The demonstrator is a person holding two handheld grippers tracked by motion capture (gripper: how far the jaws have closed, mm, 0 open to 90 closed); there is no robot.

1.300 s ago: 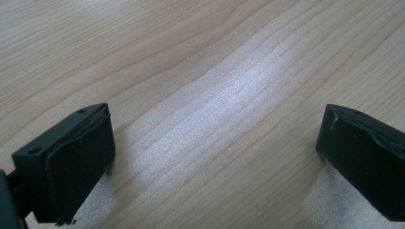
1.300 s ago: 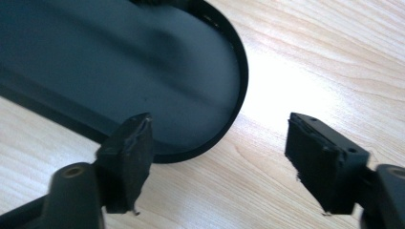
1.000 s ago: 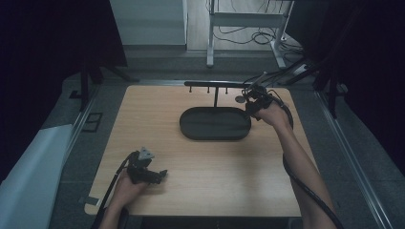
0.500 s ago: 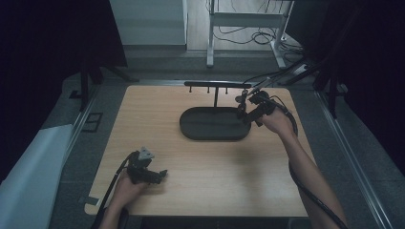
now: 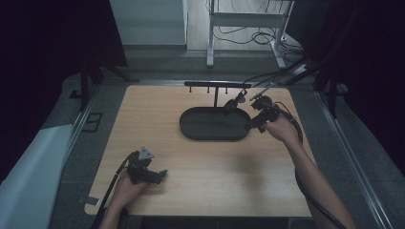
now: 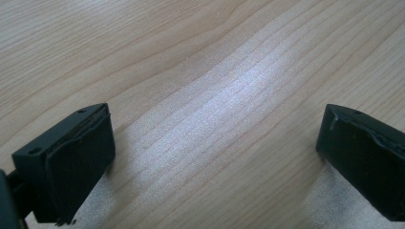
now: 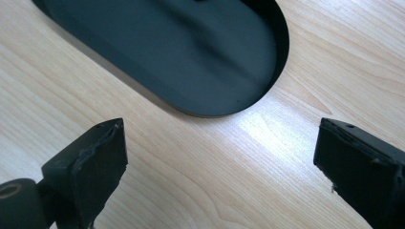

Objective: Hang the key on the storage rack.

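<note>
A black oval tray lies at the table's middle, with a thin T-shaped bar carrying small hooks rising from its back edge. My right gripper hovers at the tray's right end, open and holding nothing. In the right gripper view, the open right gripper is over bare wood and the tray's rounded end lies just beyond the jaws. My left gripper rests low near the front left of the table. In the left gripper view, the left gripper is open, with plain wood between its jaws.
The wooden table is bare in front of the tray. Grey floor and a rail run along its sides. Cables and a white metal frame stand on the floor behind. My right gripper's cable trails along the forearm.
My right gripper has come down and toward me from beside the T-bar to the tray's right end. The left gripper has stayed put.
</note>
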